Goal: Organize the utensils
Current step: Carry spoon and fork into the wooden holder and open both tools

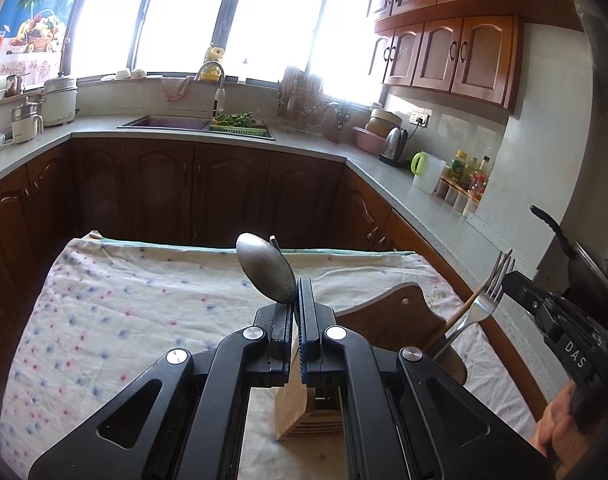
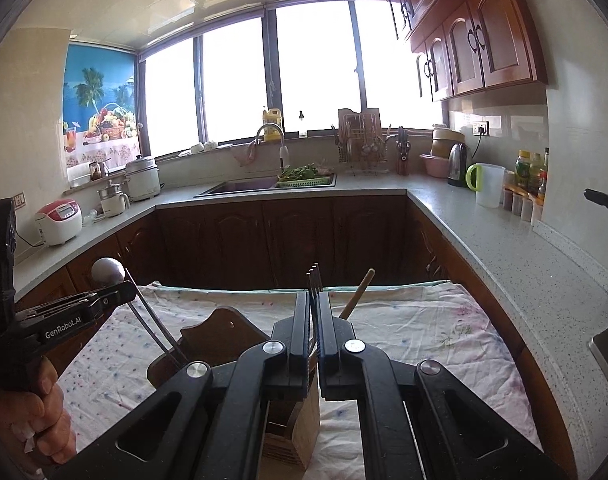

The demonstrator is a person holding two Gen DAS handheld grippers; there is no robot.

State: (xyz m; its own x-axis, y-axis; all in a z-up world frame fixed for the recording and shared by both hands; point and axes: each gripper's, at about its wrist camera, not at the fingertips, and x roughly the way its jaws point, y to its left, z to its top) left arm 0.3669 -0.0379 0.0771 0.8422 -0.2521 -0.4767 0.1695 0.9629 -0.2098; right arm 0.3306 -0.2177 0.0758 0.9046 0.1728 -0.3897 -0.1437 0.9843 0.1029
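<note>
We see a grey L-shaped countertop under bright windows. Its sink sits along the far edge, a green basket of leafy greens beside it. Near the right corner stand a steel kettle and a pink basin; a white rice cooker sits at the left end.

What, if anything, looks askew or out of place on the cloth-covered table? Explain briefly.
Nothing looks spilled or damaged. The wooden holder stands upright on the cloth. The only unsettled items are the spoon in the left claw and the fork in the right claw.
</note>
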